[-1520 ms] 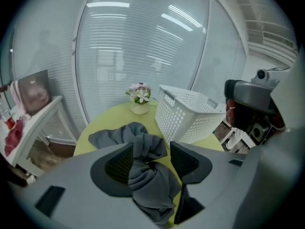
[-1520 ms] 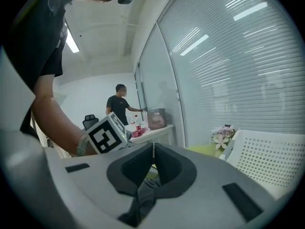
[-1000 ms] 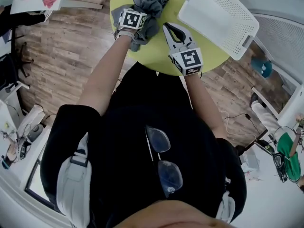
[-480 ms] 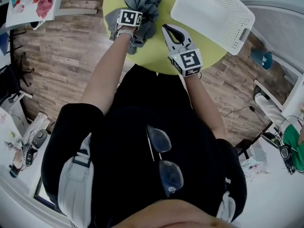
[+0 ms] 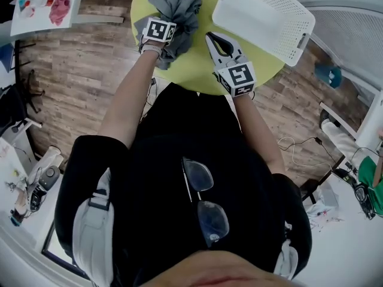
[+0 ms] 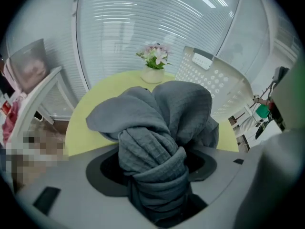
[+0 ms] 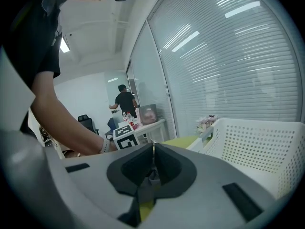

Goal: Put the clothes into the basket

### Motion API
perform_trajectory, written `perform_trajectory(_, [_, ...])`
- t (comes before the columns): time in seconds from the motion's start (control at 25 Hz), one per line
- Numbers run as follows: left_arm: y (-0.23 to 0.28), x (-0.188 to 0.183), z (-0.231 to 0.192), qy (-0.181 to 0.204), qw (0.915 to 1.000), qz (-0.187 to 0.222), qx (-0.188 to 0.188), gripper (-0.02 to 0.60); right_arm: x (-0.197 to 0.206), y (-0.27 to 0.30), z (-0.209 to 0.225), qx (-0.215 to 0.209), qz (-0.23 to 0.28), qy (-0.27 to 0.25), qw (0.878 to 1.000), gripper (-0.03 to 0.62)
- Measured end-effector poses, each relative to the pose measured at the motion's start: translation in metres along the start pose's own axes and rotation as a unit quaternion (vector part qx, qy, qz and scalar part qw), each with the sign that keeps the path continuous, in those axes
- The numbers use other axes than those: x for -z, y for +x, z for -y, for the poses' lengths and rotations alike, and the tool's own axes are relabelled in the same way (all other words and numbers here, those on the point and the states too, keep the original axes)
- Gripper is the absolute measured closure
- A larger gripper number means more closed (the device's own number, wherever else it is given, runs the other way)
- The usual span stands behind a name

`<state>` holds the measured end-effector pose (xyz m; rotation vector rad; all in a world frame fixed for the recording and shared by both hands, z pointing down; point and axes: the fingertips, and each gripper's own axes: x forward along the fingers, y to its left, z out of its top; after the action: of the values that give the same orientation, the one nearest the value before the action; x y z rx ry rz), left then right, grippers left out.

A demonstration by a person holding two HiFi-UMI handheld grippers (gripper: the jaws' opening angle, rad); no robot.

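A round table [image 5: 200,70] with a smooth yellow-green top is seen from above, and its curved near edge runs just below both grippers. A soft, crinkled grey cloth [image 5: 176,8] is heaped on the left far part of the top, and its lower folds reach close to the near left edge. A white plastic basket [image 5: 284,8] with rows of small round holes in its walls is set on the right far part, well apart from the cloth; its right corner comes close to the table's right edge.

A bare strip of tabletop is left between cloth and basket. The right gripper [image 5: 212,39] is held over the near end of this strip, with its 2 jaws brought together and nothing between them.

The left gripper [image 6: 155,175] is pushed into the near side of the cloth. Its jaws are closing, and a thick twisted bunch of the fabric is pinched between the dark pads, while the rest billows above them in rounded folds.

A small white pot of pink flowers [image 6: 153,66] is placed at the far edge of the table. Brown wood-plank floor [image 5: 84,70] lies open to the left.
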<state>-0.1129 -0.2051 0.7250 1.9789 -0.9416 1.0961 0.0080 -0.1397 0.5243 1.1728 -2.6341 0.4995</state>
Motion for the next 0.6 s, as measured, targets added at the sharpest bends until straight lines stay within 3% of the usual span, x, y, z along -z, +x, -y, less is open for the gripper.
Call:
perform_trajectory(0.36, [-0.07,-0.011,0.015,0.101,0.9948,-0.001,-0.007,0.265,-0.019,-0.014,-0.008,-0.012,0.019,-0.009,1.0,0.568])
perform_trajectory(0.6, [-0.122,-0.027,0.026,0.143,0.9895,0.019,-0.002,0.265,-0.035,-0.018,-0.016,-0.023,0.032,-0.018,0.999,0.568])
